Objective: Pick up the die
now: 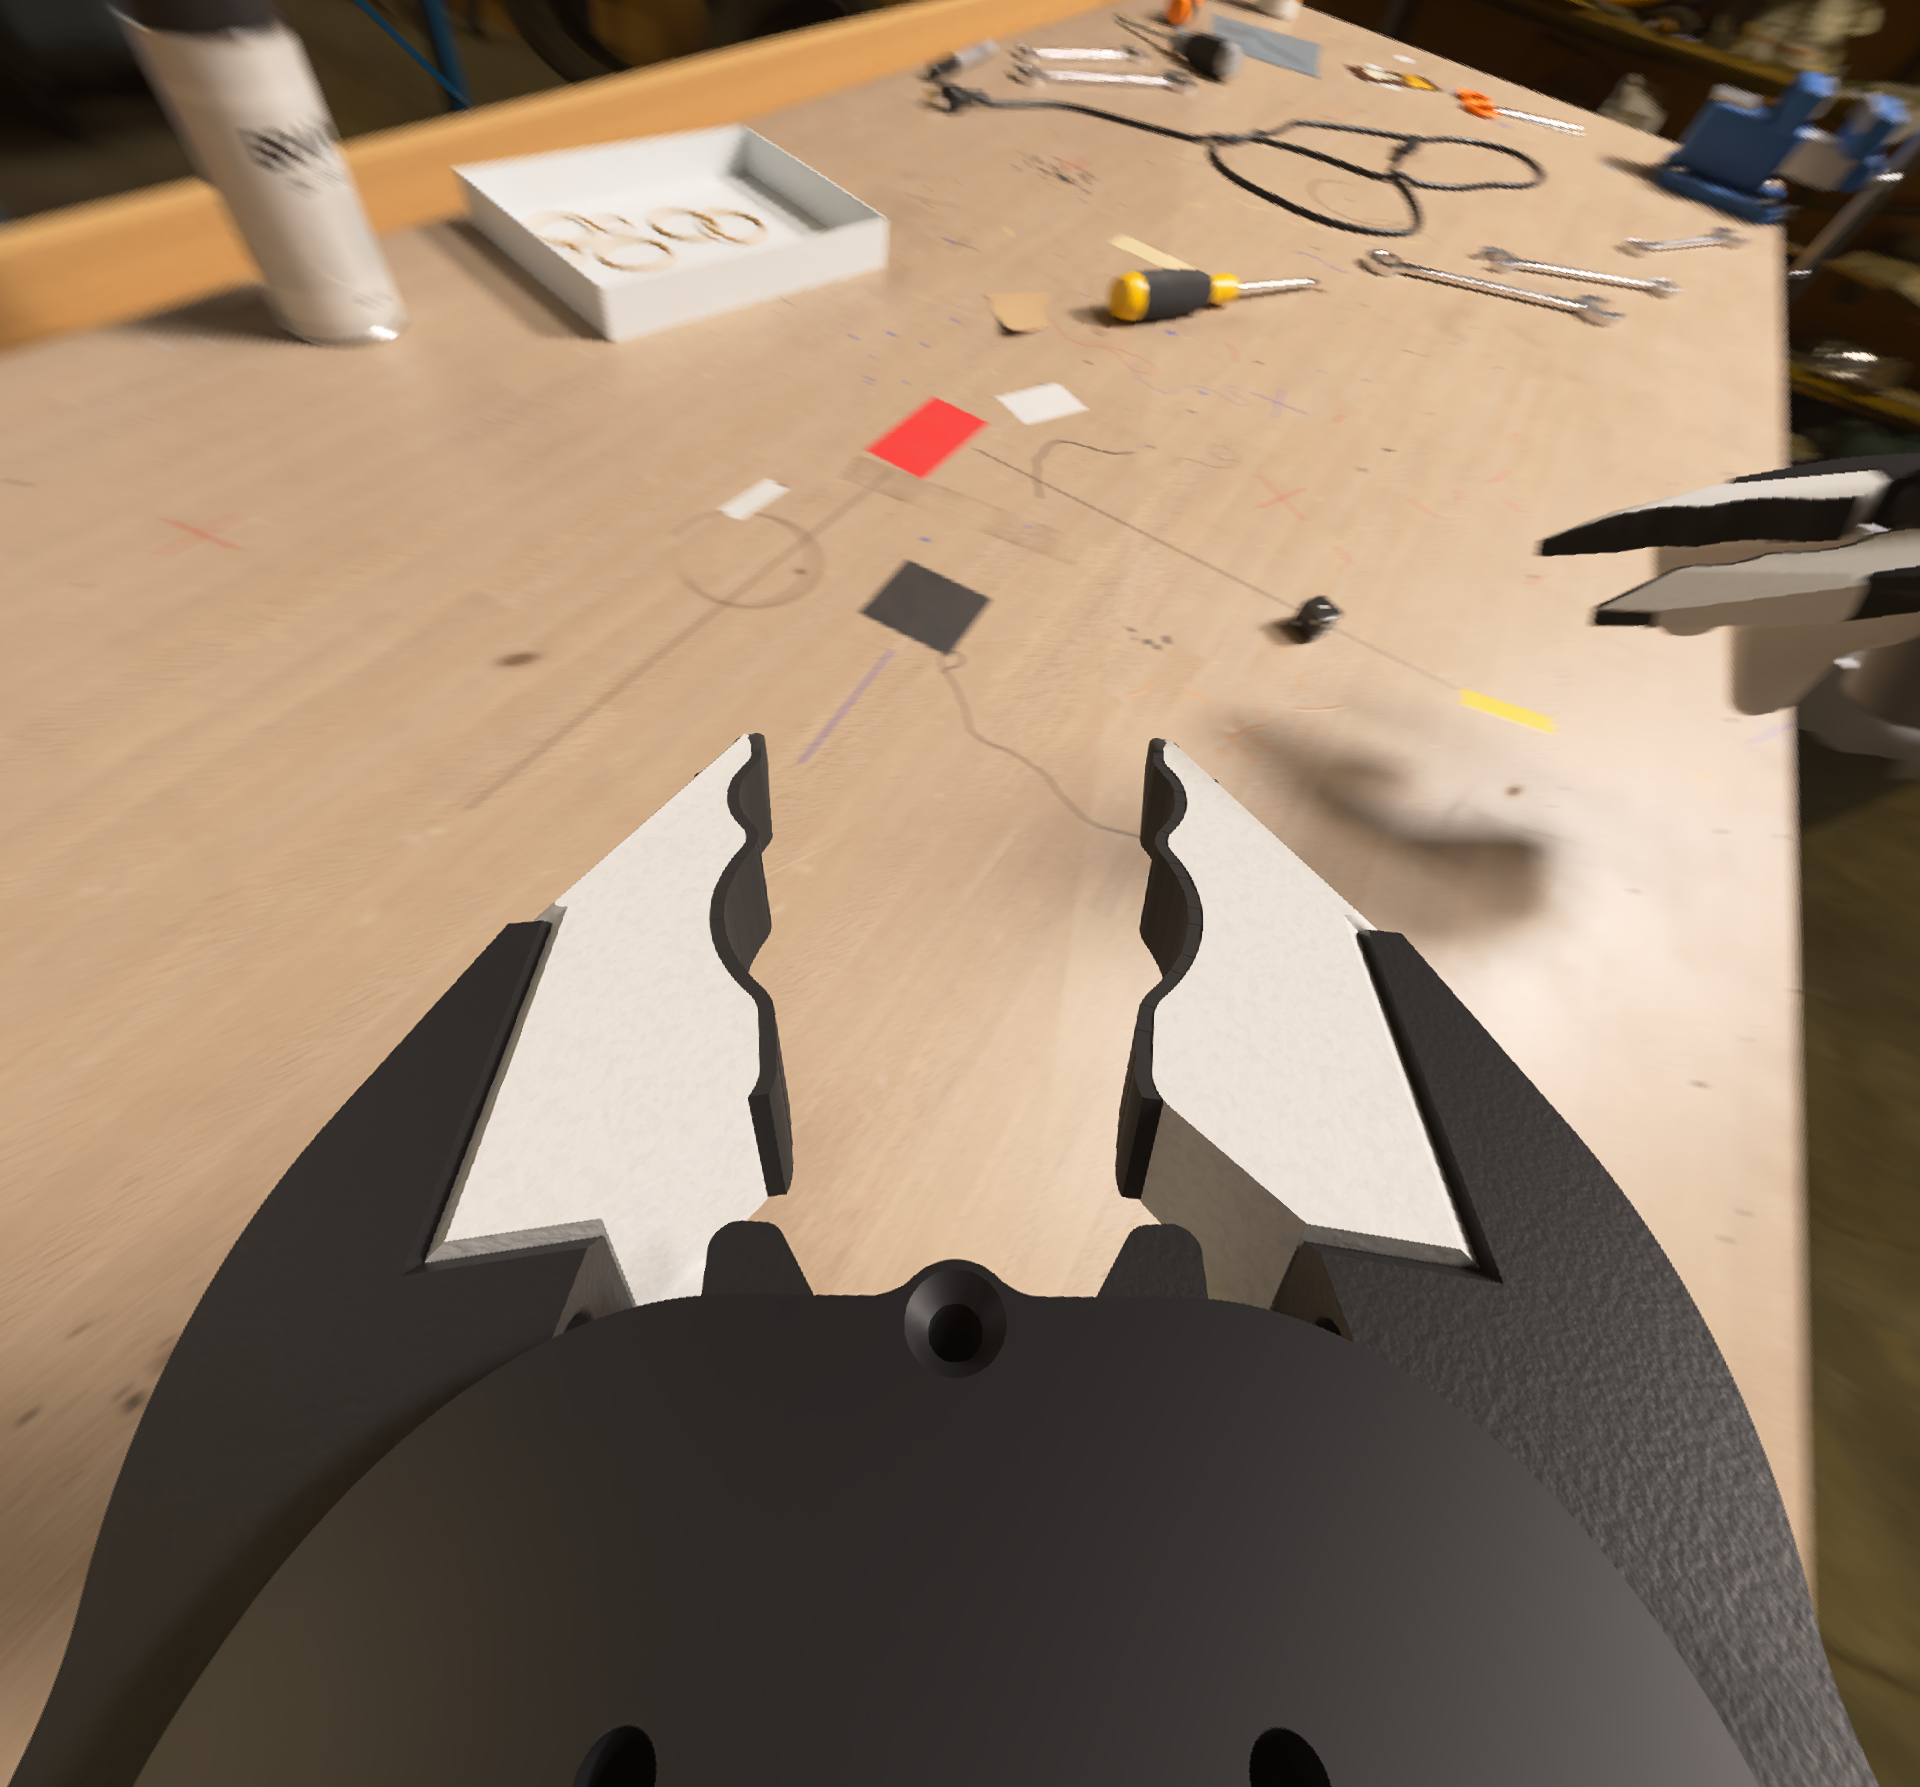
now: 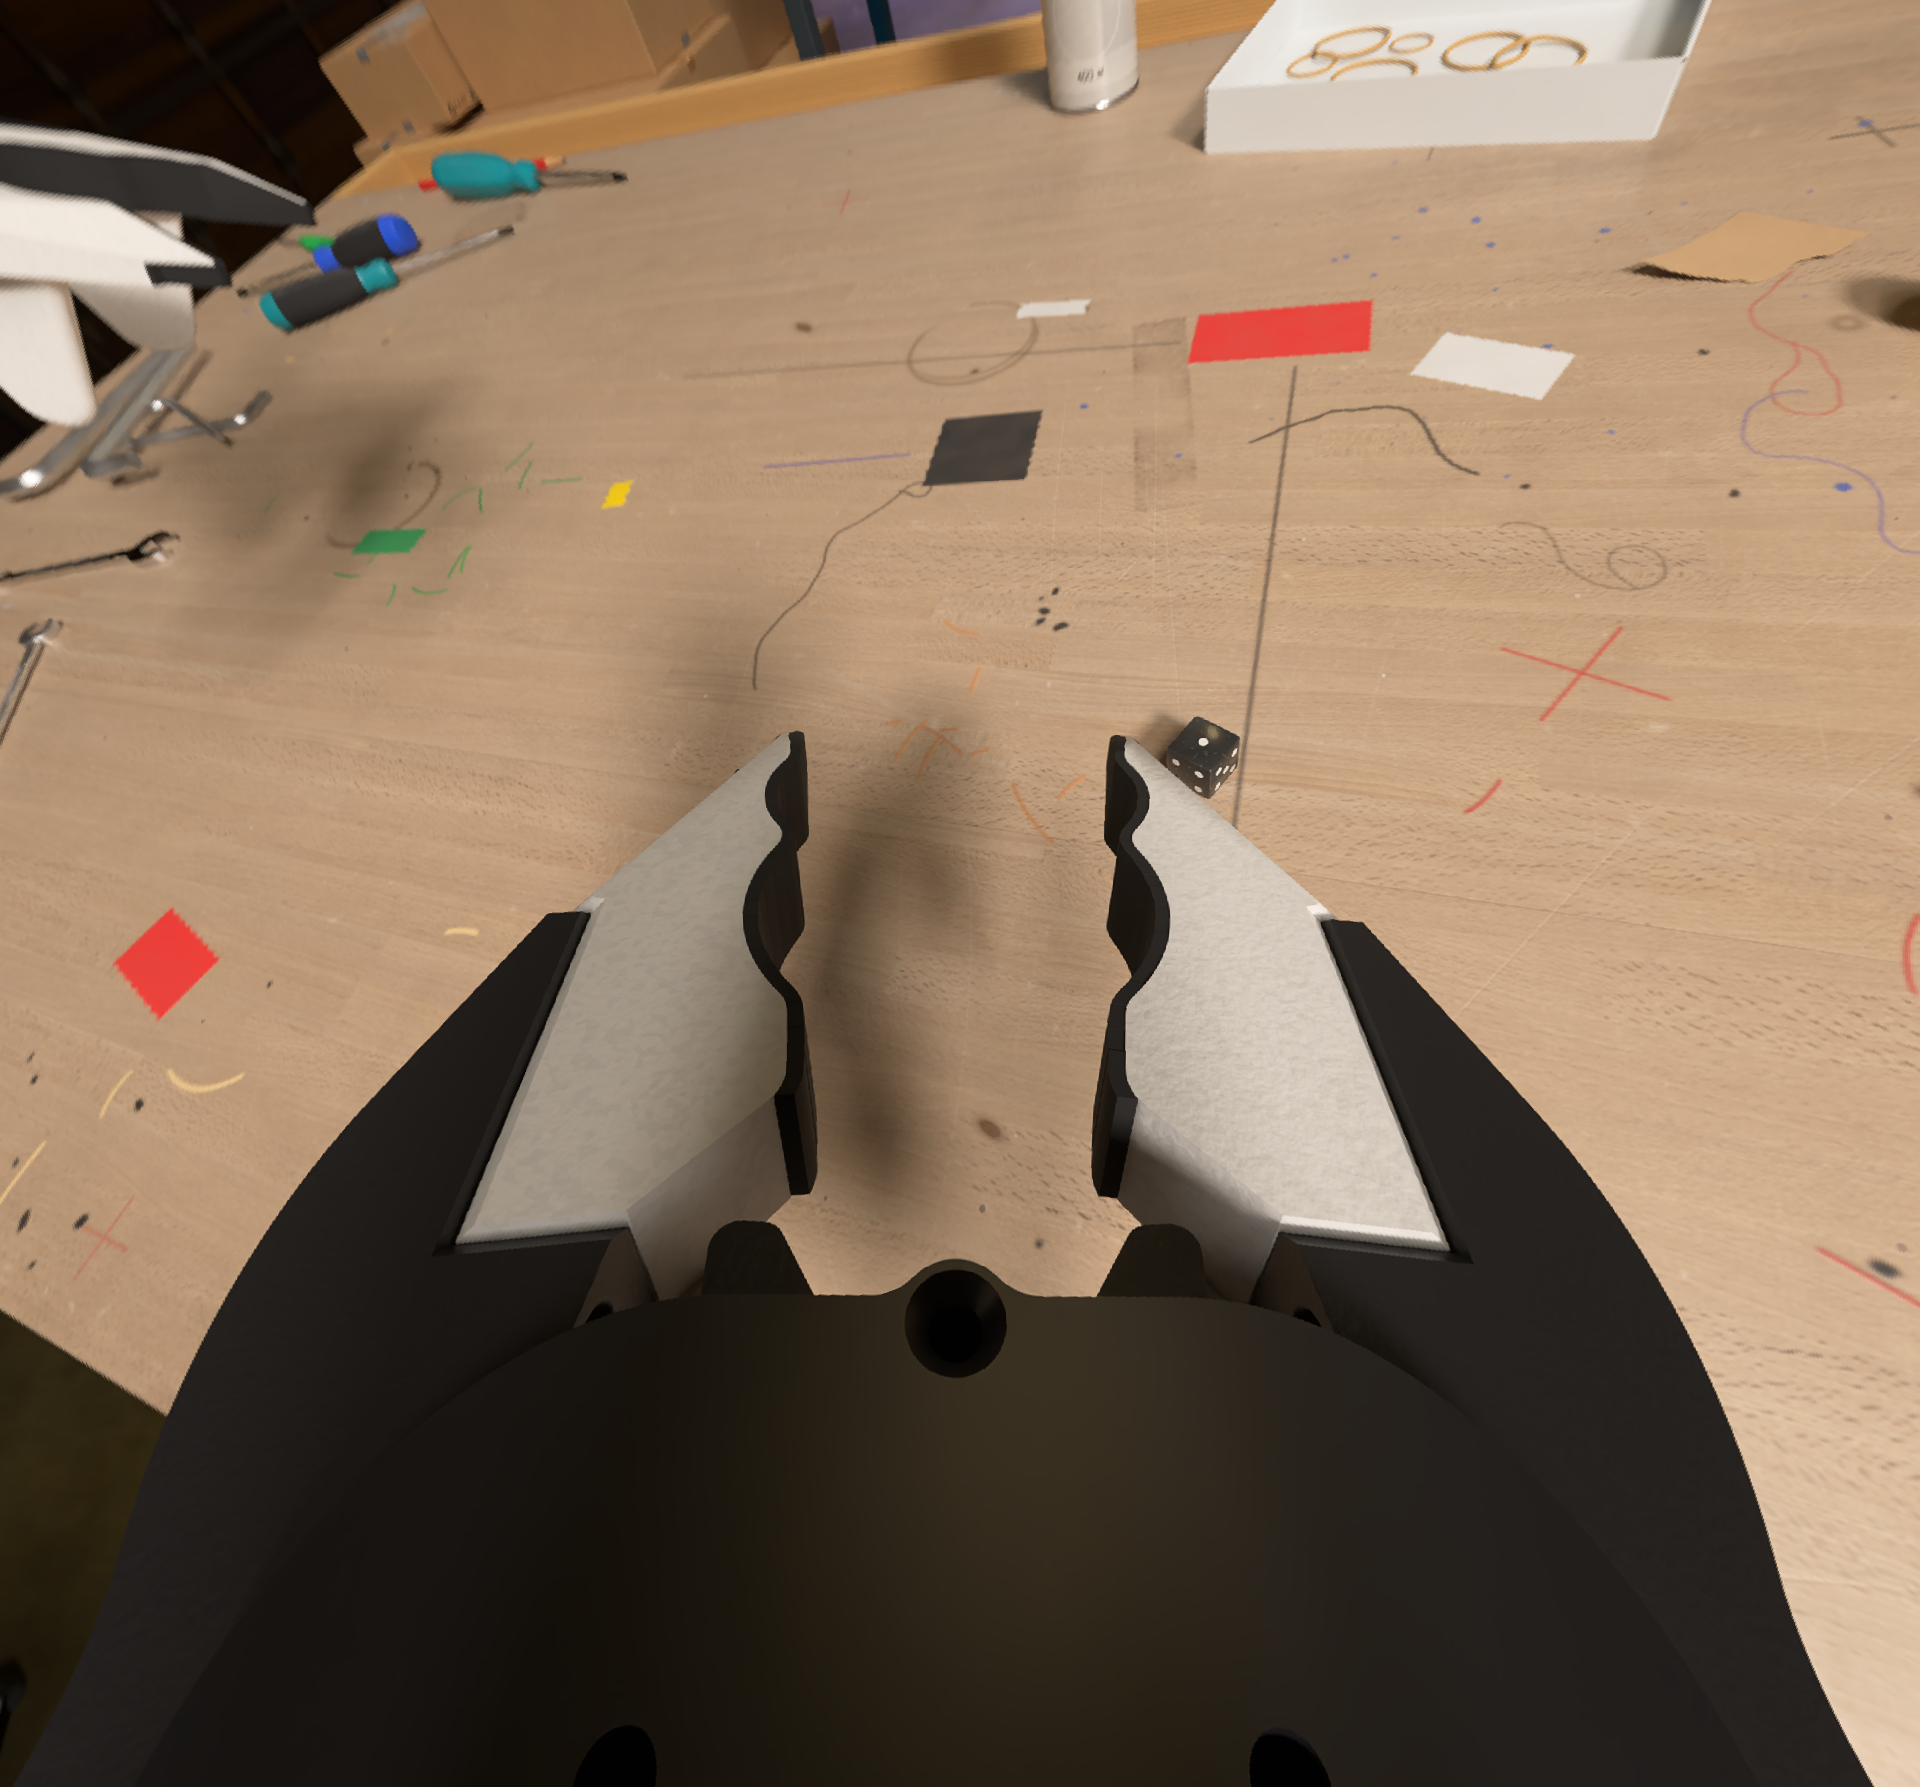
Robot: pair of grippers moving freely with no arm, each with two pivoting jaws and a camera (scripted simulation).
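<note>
Workshop setting: shelving and cardboard boxes in the dim background, big wooden worktop [image 2: 1455, 906] covered in pen marks and coloured tape patches.

Clutter sits mostly at the far side: white tray [image 2: 1434, 111] with rubber bands in it, white spray can [image 2: 1086, 2] beside the tray, screwdrivers [image 2: 343, 267] and spanners [image 1: 1507, 283] well away from the work zone. None of it blocks the approach.

Right hand-held gripper [image 2: 956, 750]: jaws spread wide, nothing between them, above the worktop and angled down at it. Left hand-held gripper [image 1: 956, 750]: also wide and empty, off to the side, pointing across the worktop. The left wrist view is motion-blurred, so detail there is poor.

Die [image 2: 1203, 756]: small, black with white pips, resting on the worktop beside a thin pencil line. In the right wrist view it's just beyond and outside the tip of that gripper's right finger [image 2: 1247, 958], partly hidden by it, not between the fingers. From the left wrist view, die [image 1: 1311, 617] is well apart from the left gripper, close to the right one [image 1: 1569, 579].

Progress, my read: early, approach phase only. No grasp or lift yet. Left to do: shift the right gripper sideways to centre the die in the gap, descend, close, raise. Small target, so alignment matters; a finger could knock it away.
</note>
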